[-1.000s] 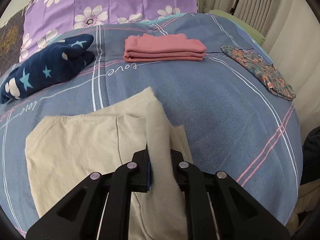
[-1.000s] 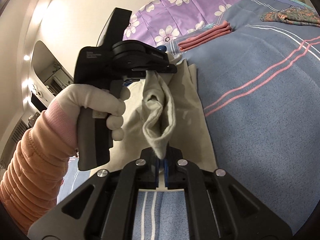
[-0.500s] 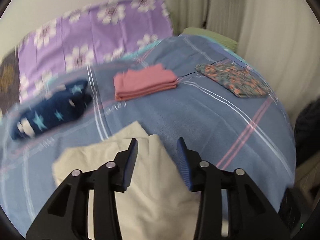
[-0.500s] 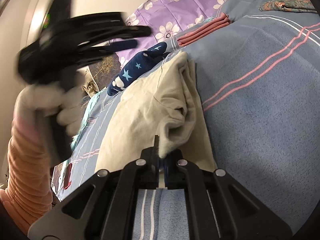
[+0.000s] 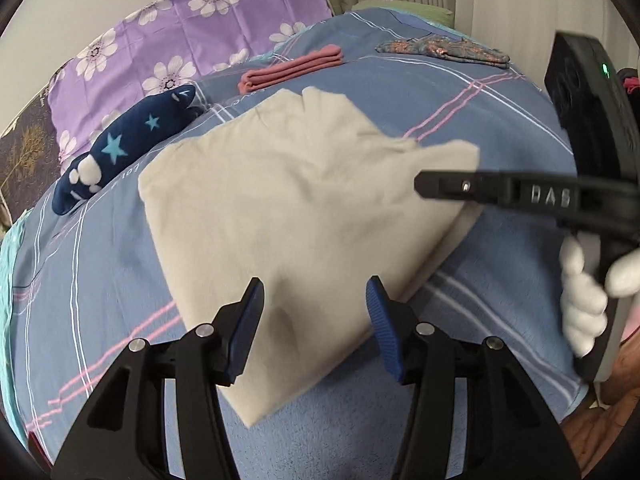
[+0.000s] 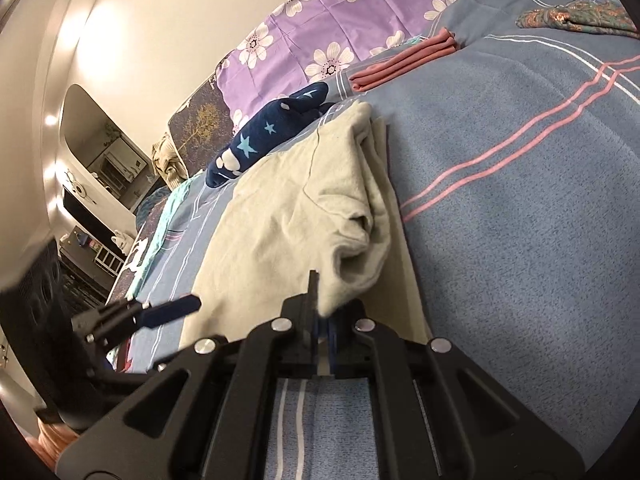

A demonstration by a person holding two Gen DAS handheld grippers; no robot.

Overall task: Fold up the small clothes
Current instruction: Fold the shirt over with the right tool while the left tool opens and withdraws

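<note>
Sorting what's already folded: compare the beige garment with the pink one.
The beige garment is larger, loosely folded with a bulging edge, and pinched by the right gripper; the pink garment is a small, flat, tidy stack nothing touches. Both lie on the blue bedspread.

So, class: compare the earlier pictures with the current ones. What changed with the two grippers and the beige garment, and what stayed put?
The left gripper let go of the beige garment, opened and drew back toward its near edge. The raised fold dropped flat onto the garment. The right gripper stays shut on the garment's corner. The pink folded cloth, the navy star item and the floral cloth stayed put.
</note>
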